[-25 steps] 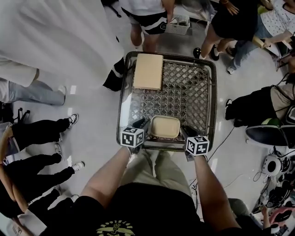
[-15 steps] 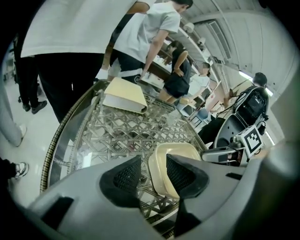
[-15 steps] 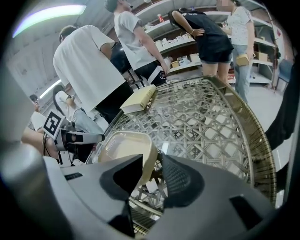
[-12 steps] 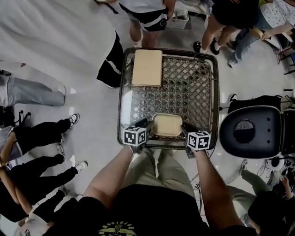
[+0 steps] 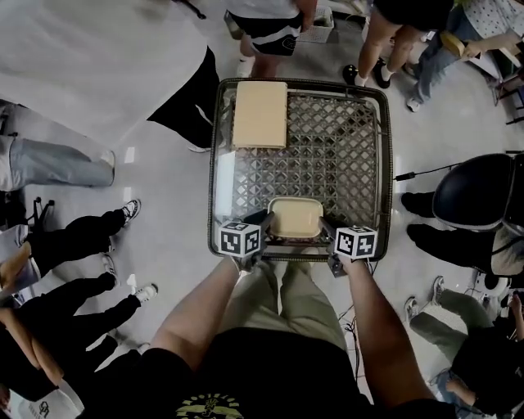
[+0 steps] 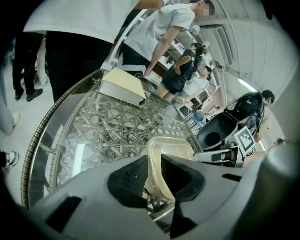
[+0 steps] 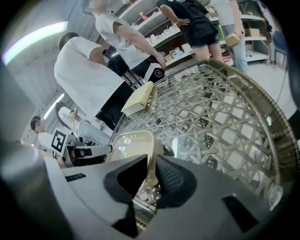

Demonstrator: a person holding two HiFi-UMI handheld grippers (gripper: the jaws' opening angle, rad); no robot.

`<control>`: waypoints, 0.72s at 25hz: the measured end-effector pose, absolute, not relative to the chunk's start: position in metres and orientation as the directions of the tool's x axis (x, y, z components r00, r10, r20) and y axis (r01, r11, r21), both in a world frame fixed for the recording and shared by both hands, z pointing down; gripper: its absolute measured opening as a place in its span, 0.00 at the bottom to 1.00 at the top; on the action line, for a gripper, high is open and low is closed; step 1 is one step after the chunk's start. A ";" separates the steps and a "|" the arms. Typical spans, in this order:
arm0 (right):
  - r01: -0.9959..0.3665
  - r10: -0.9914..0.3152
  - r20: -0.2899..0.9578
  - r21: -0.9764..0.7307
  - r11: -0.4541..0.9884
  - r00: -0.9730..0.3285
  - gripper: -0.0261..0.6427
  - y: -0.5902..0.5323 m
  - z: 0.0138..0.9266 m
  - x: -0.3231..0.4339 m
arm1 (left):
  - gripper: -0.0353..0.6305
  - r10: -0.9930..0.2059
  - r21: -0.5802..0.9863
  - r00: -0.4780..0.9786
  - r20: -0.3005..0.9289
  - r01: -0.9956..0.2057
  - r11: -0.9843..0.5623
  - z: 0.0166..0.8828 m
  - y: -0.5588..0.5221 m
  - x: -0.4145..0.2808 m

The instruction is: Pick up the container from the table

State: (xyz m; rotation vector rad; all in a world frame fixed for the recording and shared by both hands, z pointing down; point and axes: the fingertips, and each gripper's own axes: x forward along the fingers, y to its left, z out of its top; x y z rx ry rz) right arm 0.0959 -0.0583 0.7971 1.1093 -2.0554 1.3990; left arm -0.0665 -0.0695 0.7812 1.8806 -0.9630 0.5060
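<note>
A beige, open plastic container (image 5: 295, 218) stands near the front edge of the glass-topped woven table (image 5: 219, 164). My left gripper (image 5: 264, 223) is at its left side and my right gripper (image 5: 326, 227) at its right side. In the left gripper view the container's (image 6: 171, 149) left wall stands between the jaws of the left gripper (image 6: 153, 176), which are closing, and both pads touch it. In the right gripper view the jaws of the right gripper (image 7: 151, 176) are closing on the right wall of the container (image 7: 133, 145).
A flat beige box (image 5: 261, 114) lies at the table's far left corner. Several people stand and sit around the table. A black office chair (image 5: 483, 192) is at the right, and a small basket (image 5: 315, 20) sits on the floor beyond the table.
Both grippers have sunk a little and drawn in to the container's sides, with its walls now between the jaws. The black chair and the people around have shifted.
</note>
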 end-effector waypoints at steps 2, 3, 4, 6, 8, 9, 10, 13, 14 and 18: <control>-0.780 -0.385 0.690 -0.609 0.149 -0.612 0.11 -0.058 0.797 0.094 | 0.18 -0.405 0.560 0.614 0.677 -0.787 -0.257 0.781 -0.069 -0.067; -0.778 -0.389 0.688 -0.611 0.144 -0.613 0.11 -0.058 0.798 0.094 | 0.18 -0.402 0.560 0.617 0.677 -0.786 -0.262 0.782 -0.069 -0.067; -0.781 -0.394 0.688 -0.608 0.146 -0.609 0.11 -0.058 0.798 0.095 | 0.18 -0.398 0.559 0.620 0.677 -0.784 -0.270 0.782 -0.068 -0.067; -0.788 -0.403 0.690 -0.596 0.155 -0.601 0.11 -0.057 0.797 0.095 | 0.18 -0.390 0.556 0.624 0.678 -0.781 -0.283 0.781 -0.067 -0.069; -0.790 -0.409 0.690 -0.593 0.155 -0.598 0.11 -0.057 0.795 0.095 | 0.19 -0.388 0.555 0.623 0.679 -0.782 -0.285 0.779 -0.066 -0.071; -0.791 -0.411 0.690 -0.592 0.153 -0.596 0.11 -0.057 0.794 0.095 | 0.19 -0.388 0.554 0.622 0.680 -0.782 -0.283 0.779 -0.066 -0.072; -0.793 -0.412 0.692 -0.590 0.151 -0.593 0.11 -0.057 0.794 0.095 | 0.19 -0.385 0.554 0.621 0.683 -0.783 -0.281 0.780 -0.066 -0.073; -0.797 -0.415 0.695 -0.587 0.144 -0.587 0.11 -0.057 0.794 0.094 | 0.14 -0.371 0.549 0.614 0.696 -0.789 -0.276 0.785 -0.063 -0.073; -0.796 -0.417 0.694 -0.589 0.138 -0.586 0.11 -0.057 0.794 0.093 | 0.14 -0.371 0.549 0.612 0.698 -0.791 -0.271 0.786 -0.063 -0.073; -0.801 -0.417 0.700 -0.584 0.134 -0.580 0.11 -0.055 0.793 0.094 | 0.12 -0.380 0.537 0.597 0.707 -0.802 -0.261 0.784 -0.065 -0.071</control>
